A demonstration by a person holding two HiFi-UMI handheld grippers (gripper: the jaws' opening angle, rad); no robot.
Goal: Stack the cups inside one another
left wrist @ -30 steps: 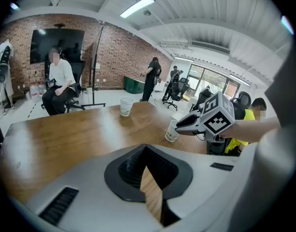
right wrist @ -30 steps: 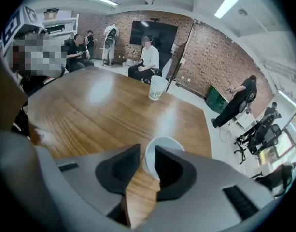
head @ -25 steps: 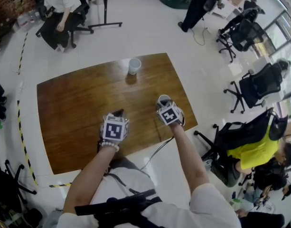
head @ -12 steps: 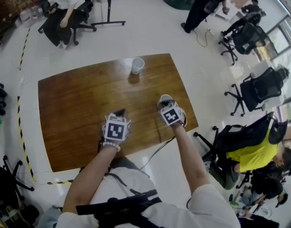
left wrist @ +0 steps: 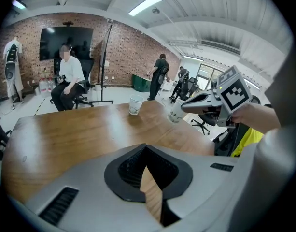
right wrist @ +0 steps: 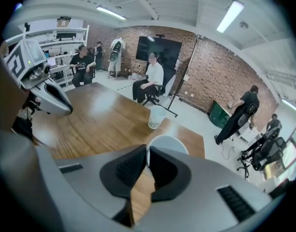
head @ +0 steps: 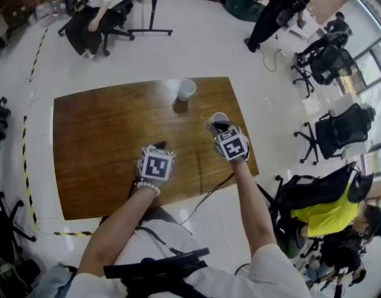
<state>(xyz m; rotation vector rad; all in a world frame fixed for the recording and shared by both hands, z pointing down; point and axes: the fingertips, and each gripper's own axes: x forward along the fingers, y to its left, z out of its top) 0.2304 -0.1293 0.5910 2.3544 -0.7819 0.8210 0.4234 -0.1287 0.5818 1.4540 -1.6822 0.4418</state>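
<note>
Two white paper cups are in play. One cup (head: 186,89) (left wrist: 135,105) (right wrist: 156,117) stands upright near the table's far edge. My right gripper (head: 216,124) (right wrist: 148,151) holds the other cup (head: 219,119) (left wrist: 175,112) (right wrist: 169,144) by its rim wall, lifted off the wood. Its jaws have just been closing, and the cup wall is pinched between them. My left gripper (head: 159,146) (left wrist: 145,146) hovers low over the near part of the table, its jaws together with nothing between them.
The brown wooden table (head: 103,141) carries only the standing cup. Office chairs (head: 336,123) and several people stand or sit around on the white floor. A person in yellow (head: 330,213) sits close to the table's right corner.
My right gripper has risen with its cup, lifting it off the table and a little toward the far cup. The left gripper has hardly moved.
</note>
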